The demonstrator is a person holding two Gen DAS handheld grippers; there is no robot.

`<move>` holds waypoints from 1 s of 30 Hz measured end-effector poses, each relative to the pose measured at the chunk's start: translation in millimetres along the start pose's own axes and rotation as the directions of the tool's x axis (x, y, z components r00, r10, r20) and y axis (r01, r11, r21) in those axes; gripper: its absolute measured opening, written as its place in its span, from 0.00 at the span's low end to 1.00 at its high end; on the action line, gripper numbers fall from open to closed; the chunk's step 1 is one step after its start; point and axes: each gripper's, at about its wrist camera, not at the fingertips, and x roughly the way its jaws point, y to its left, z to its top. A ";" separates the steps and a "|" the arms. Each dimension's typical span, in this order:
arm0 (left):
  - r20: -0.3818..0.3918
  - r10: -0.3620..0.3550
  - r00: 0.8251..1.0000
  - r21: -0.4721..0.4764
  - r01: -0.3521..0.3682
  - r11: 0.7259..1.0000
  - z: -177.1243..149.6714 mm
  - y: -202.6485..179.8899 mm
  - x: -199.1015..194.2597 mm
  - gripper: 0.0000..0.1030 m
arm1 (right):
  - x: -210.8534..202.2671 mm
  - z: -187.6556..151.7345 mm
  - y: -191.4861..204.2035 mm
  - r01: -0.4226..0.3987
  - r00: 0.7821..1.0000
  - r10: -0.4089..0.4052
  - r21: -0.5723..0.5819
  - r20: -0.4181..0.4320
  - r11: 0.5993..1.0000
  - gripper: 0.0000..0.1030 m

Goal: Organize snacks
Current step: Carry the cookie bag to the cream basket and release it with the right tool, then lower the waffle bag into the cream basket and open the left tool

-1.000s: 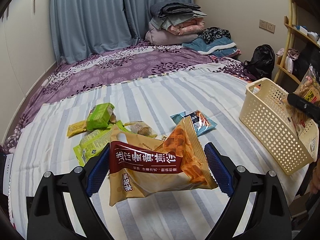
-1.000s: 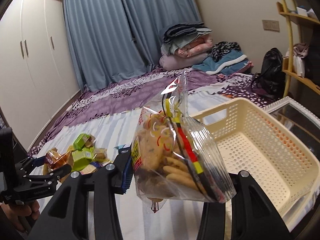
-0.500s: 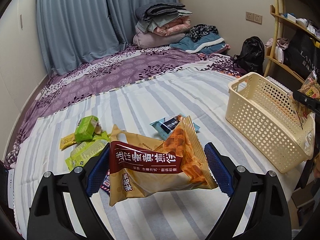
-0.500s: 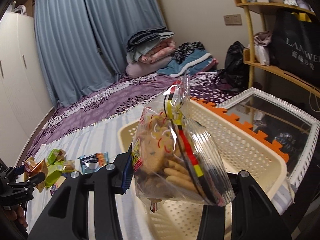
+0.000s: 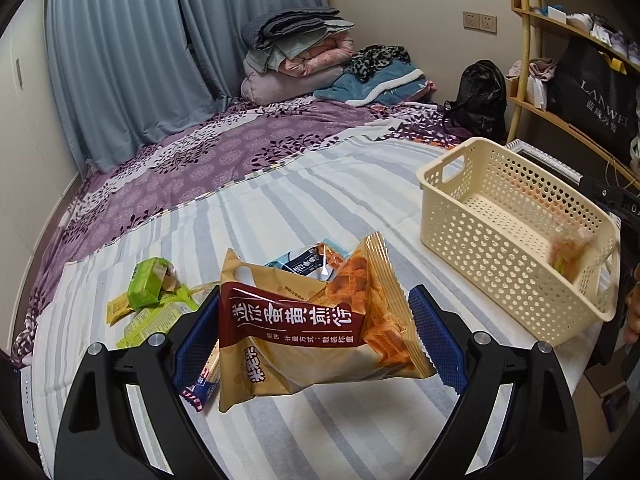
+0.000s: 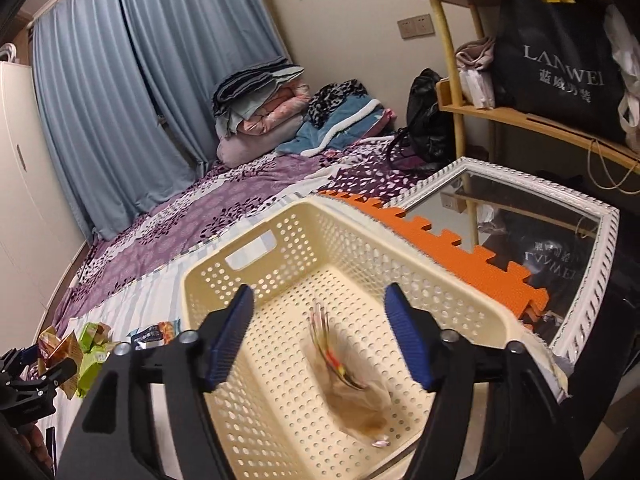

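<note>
Since earlier frame, my right tongs (image 6: 320, 336) opening, cookie bag (image 6: 352, 384) dropped clear into basket (image 6: 248, 256). Left tongs (image 5: 316, 336) pinched cake bag (image 5: 316, 328). Several snacks (image 5: 152, 300) left near bed's (image 5: 320, 208) left edge.

folded bedding (image 5: 296, 56), black bag (image 5: 480, 100), perhaps a mirror (image 6: 516, 248).

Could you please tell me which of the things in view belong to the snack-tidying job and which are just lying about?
Part of the job:
- cream basket
- clear cookie bag, blurred, inside the basket
- tan snack bag in the left gripper
- green packets and blue packet on the bed
- right gripper, jaws opening

Lying about:
- folded bedding
- black backpack
- framed mirror
</note>
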 end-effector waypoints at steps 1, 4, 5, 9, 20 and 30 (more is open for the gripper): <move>0.000 -0.002 1.000 0.005 0.002 1.000 0.8 -2.1 0.0 0.89 | -0.1 0.4 -2.0 0.003 1.000 -0.003 0.002 0.002 1.000 0.69; 0.002 -0.007 1.000 0.020 0.007 1.000 4.0 -9.3 0.2 0.89 | -1.7 1.3 -8.8 0.014 1.000 -0.014 0.010 0.007 1.000 0.69; 0.003 -0.008 1.000 0.024 0.008 1.000 5.1 -11.3 0.1 0.89 | -2.3 1.1 -11.1 0.017 1.000 -0.017 0.012 0.008 1.000 0.69; 0.008 -0.018 1.000 0.045 0.017 0.999 10.8 -20.9 0.4 0.89 | -5.0 1.0 -19.1 0.026 1.000 -0.027 0.020 0.013 0.999 0.69; 0.051 -0.077 0.996 0.122 0.071 0.990 38.6 -63.0 -1.7 0.89 | -12.8 2.7 -34.5 0.049 0.998 -0.050 0.018 0.029 0.999 0.72; 0.087 -0.178 0.980 0.200 0.158 0.967 69.7 -114.5 1.8 0.89 | -21.6 -1.5 -41.5 0.088 0.995 -0.087 -0.014 0.042 0.996 0.75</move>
